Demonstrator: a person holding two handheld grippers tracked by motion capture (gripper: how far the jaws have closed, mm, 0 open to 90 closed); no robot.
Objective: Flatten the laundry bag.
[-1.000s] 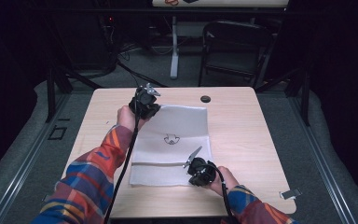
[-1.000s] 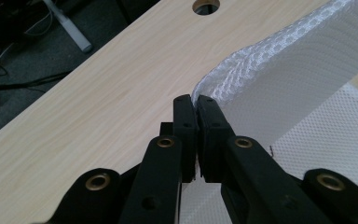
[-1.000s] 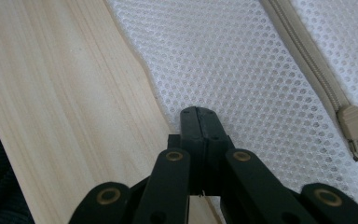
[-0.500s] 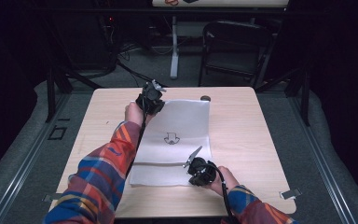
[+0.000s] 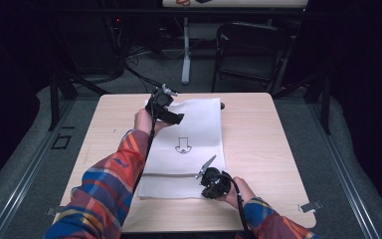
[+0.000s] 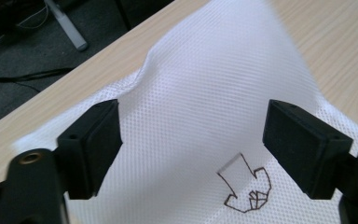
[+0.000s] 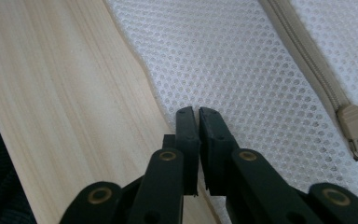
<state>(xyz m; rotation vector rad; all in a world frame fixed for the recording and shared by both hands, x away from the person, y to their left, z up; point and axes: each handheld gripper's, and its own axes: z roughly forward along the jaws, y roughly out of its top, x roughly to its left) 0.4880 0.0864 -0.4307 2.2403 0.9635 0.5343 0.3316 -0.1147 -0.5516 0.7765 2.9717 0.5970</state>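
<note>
My right claw (image 7: pixel 196 114) pinched on mesh bag (image 7: pixel 242 70) edge, fabric between pads hard to see; left claw (image 6: pixel 191 140) just opened wide over bag, holding nothing

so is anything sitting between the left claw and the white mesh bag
Nothing visible does. The left claw has just been opening and its jaws stand wide, straddling the raised far end of the white mesh bag with no other thing between. The right claw is shut at the bag's near edge, beside the zipper.
</note>
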